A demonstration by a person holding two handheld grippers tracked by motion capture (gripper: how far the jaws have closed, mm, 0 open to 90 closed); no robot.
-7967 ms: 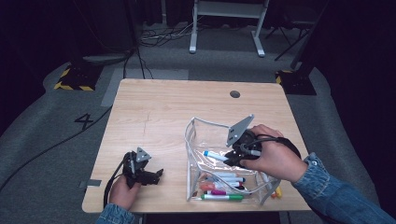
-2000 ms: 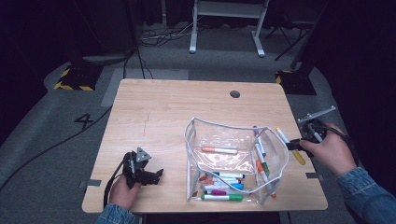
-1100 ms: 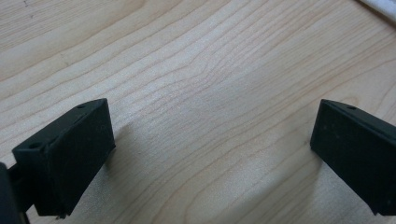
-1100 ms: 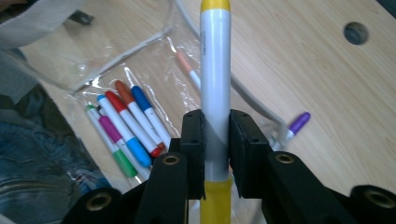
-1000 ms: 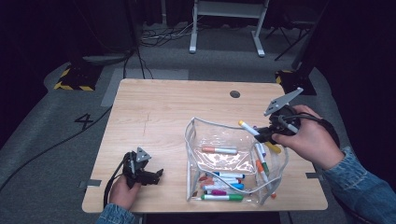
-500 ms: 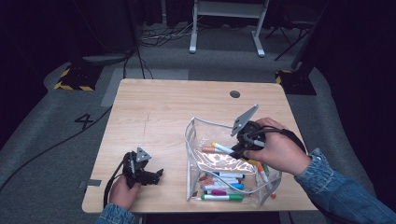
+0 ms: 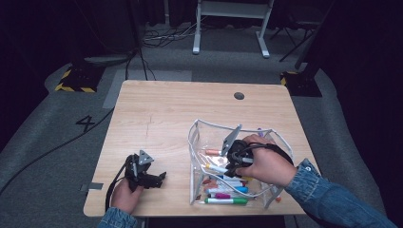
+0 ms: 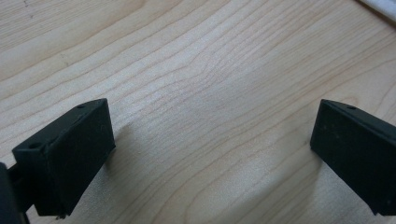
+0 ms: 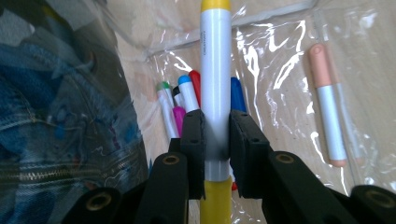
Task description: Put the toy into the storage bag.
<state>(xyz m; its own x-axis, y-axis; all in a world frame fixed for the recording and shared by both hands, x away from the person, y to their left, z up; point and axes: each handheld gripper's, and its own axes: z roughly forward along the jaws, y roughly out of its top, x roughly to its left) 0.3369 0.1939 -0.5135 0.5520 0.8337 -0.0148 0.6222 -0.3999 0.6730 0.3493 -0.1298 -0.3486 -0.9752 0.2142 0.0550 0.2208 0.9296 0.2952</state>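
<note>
Two right fingers [image 9: 216,140] pinch my light, stiff, slippery yellow-capped white marker [image 9: 215,70] mid-barrel; left fingers [image 8: 205,154] spread, empty.

1. I see a light wooden table [image 7: 180,109] with a round cable hole [image 7: 239,96] near its far edge.
2. A clear plastic pouch [image 7: 197,142] lies on its right half.
3. My left gripper [image 7: 154,178] rests on its near left corner.

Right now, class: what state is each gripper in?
Left gripper: open, holding nothing, over the bare table.
Right gripper: shut on a yellow marker, inside the clear pouch.
</note>
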